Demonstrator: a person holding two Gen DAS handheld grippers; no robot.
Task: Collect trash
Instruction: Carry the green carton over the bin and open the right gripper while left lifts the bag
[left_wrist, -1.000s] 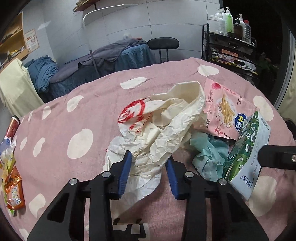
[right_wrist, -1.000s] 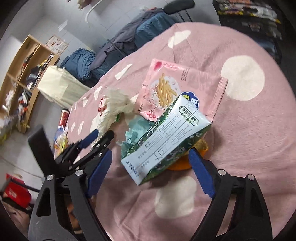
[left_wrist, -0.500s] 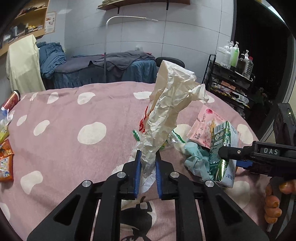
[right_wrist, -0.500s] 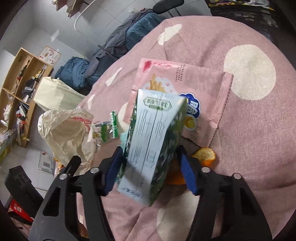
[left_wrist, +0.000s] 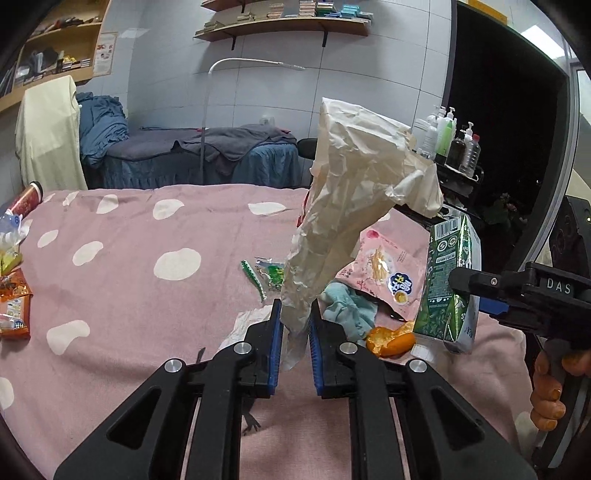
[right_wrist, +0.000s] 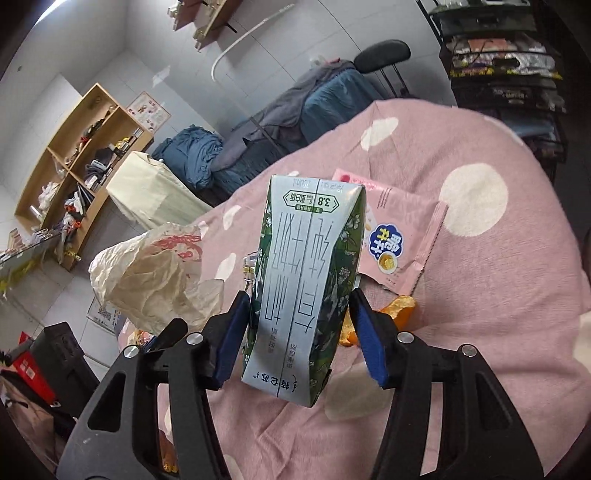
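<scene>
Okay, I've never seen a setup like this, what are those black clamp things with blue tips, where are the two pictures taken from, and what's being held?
There is no robot. A person holds a hand-squeezed clamp in each hand, with a camera on each looking along its fingers. One picture looks from the left gripper, shut on a crumpled cream plastic bag lifted off the bed. The other looks from the right gripper, shut on a green milk carton. On the pink spotted blanket remain a pink snack packet, a teal rag, orange peel and small green wrappers.
</scene>
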